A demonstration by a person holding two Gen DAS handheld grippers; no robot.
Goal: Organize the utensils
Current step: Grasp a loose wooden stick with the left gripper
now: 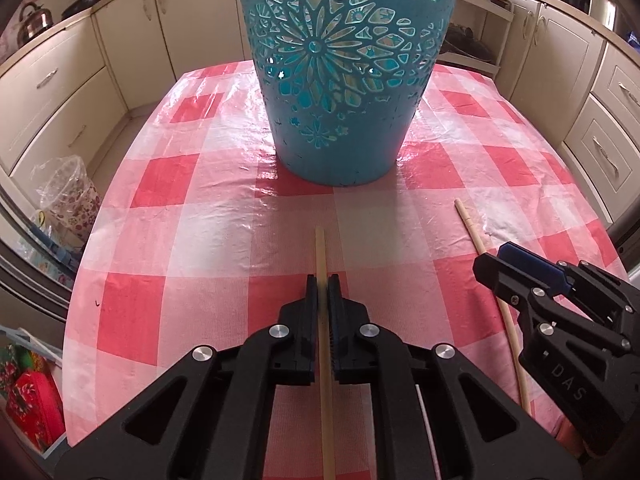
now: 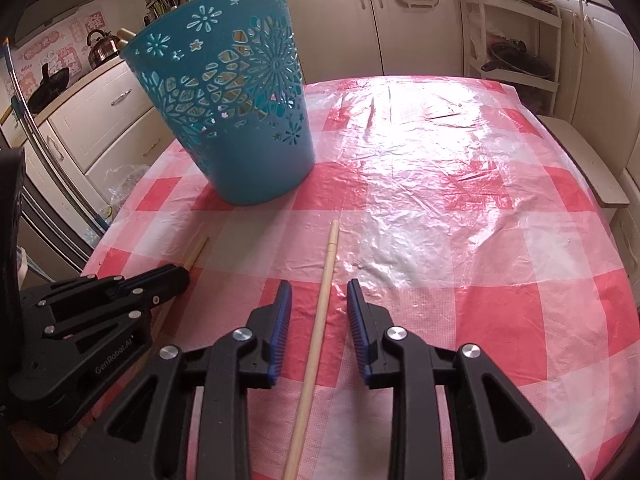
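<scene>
A teal cut-out basket stands on the table ahead; it also shows in the right wrist view at the left. My left gripper is shut on a pale chopstick that points toward the basket. My right gripper is open, its jaws on either side of a second chopstick lying on the cloth, not touching it. In the left wrist view that chopstick lies at the right under the right gripper. The left gripper and its chopstick show at left.
The table carries a red-and-white checked plastic cloth. Cream kitchen cabinets surround it. A kettle sits on the left counter. A plastic bag stands on the floor to the left.
</scene>
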